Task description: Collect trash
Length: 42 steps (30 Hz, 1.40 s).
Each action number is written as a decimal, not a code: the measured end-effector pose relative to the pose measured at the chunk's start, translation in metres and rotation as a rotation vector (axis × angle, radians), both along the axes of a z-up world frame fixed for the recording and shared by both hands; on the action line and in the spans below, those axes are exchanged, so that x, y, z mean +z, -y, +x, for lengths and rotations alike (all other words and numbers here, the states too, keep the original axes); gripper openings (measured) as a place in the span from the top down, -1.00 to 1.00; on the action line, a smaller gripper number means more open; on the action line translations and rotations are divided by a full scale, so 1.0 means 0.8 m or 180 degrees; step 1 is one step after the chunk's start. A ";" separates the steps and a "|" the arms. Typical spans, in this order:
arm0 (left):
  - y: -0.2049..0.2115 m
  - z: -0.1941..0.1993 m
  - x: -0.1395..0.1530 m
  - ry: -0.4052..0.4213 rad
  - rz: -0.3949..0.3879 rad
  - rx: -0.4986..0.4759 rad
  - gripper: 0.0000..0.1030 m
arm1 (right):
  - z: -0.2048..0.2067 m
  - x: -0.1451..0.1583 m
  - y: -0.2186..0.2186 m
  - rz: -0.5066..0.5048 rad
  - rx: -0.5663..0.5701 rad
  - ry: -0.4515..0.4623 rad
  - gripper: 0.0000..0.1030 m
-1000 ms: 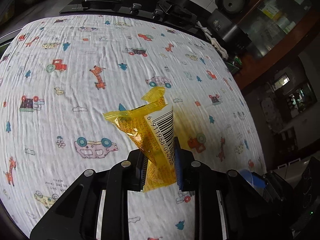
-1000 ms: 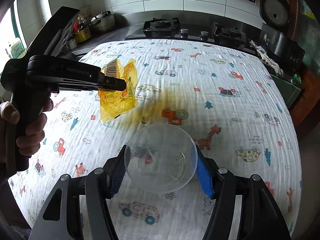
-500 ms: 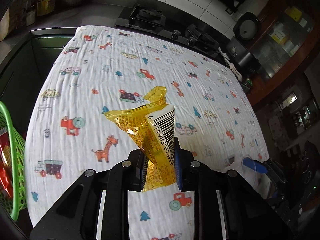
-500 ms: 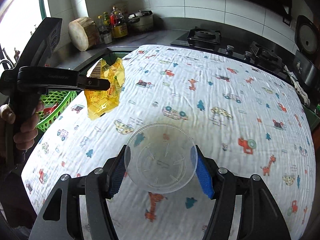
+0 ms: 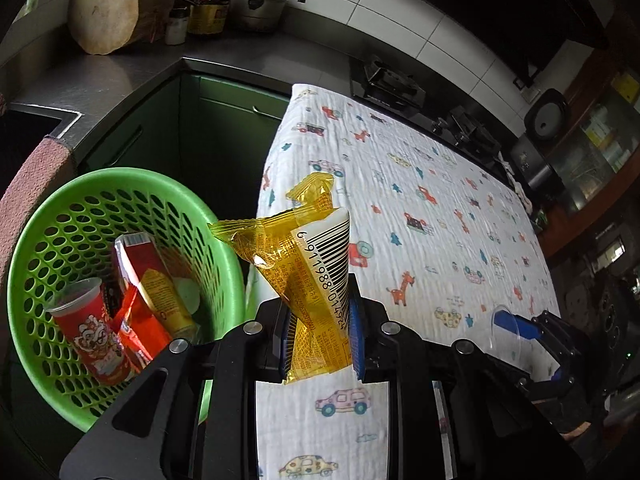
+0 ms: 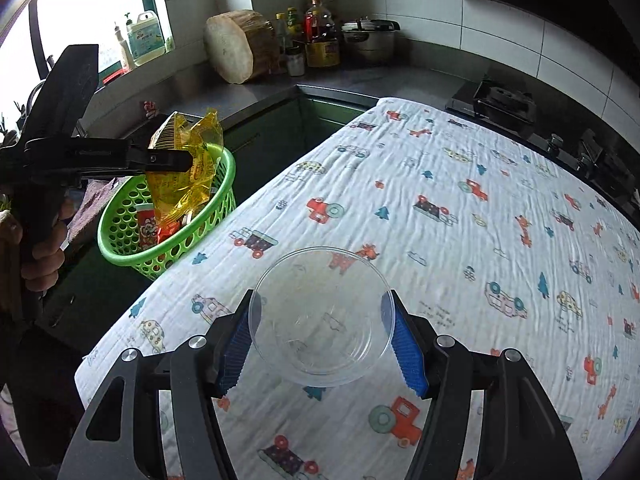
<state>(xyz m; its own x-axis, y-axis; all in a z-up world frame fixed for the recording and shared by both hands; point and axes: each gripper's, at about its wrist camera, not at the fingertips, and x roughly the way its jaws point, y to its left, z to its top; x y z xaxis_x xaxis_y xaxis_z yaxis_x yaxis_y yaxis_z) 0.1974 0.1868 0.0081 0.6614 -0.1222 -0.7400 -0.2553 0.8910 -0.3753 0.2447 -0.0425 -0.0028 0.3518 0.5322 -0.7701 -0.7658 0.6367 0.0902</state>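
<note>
**Wrapper heading for the basket**

Wrapper is riding high: the left hand-held gripper [image 5: 318, 334] is clamping the yellow wrapper [image 5: 316, 276] between its blue pads, barcode side facing up, the loose end sticking out at 12 o'clock. In the right wrist view the wrapper [image 6: 186, 172] is hanging just in front of the rim of the green basket [image 6: 120, 248], which is sitting off the 9 o'clock edge of the surface [image 6: 460, 208], below its level. Inside the basket a red cup [image 5: 90, 332] and red packets [image 5: 148, 280] are already lying.

Meanwhile the right hand-held gripper [image 6: 322, 334] is pinching a clear plastic bowl [image 6: 320, 316] by its sides, above the printed cloth.

To do this drop well, the left one is needing to carry the wrapper fully over the basket mouth, toward 9 o'clock in its own view, before the pads part. From here I cannot tell whether it is properly above the opening or just short of the rim. The film is light and crinkly, so it could cling to a pad or flutter; lowering it inside the rim before letting go looks the safer call. The bowl looks next in line.
</note>
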 end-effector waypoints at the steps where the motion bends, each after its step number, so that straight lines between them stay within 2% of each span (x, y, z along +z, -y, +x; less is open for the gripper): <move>1: -0.009 -0.007 0.000 0.0004 0.0008 0.0038 0.57 | -0.001 0.001 -0.009 0.0009 0.0025 -0.0004 -0.18; 11: -0.095 -0.061 -0.009 -0.0062 0.0153 0.0336 0.57 | -0.011 0.003 -0.106 0.0080 0.0271 -0.0068 -0.18; 22: -0.146 -0.092 -0.042 -0.0336 0.0317 0.0519 0.56 | -0.023 -0.008 -0.218 0.0116 0.0490 -0.0162 -0.18; 28: -0.167 -0.105 -0.062 -0.0441 0.0264 0.0598 0.51 | -0.023 -0.021 -0.266 0.0059 0.0552 -0.0212 -0.18; 32: -0.173 -0.110 -0.068 -0.0458 0.0266 0.0619 0.27 | -0.019 -0.031 -0.289 0.0043 0.0544 -0.0265 -0.19; 34: -0.173 -0.112 -0.070 -0.0465 0.0273 0.0615 0.22 | -0.016 -0.035 -0.296 0.0073 0.0542 -0.0318 -0.20; 36: -0.173 -0.114 -0.071 -0.0464 0.0287 0.0614 0.05 | -0.014 -0.038 -0.300 0.0100 0.0551 -0.0381 -0.21; 38: -0.171 -0.115 -0.069 -0.0456 0.0348 0.0601 -0.03 | -0.014 -0.039 -0.302 0.0135 0.0547 -0.0408 -0.31; 40: -0.169 -0.117 -0.065 -0.0451 0.0414 0.0613 -0.25 | -0.014 -0.039 -0.301 0.0173 0.0548 -0.0411 -0.42; 41: -0.168 -0.118 -0.063 -0.0439 0.0440 0.0627 -0.36 | -0.015 -0.039 -0.301 0.0177 0.0551 -0.0409 -0.42; 42: -0.168 -0.120 -0.060 -0.0417 0.0462 0.0632 -0.36 | -0.016 -0.039 -0.301 0.0167 0.0529 -0.0379 -0.42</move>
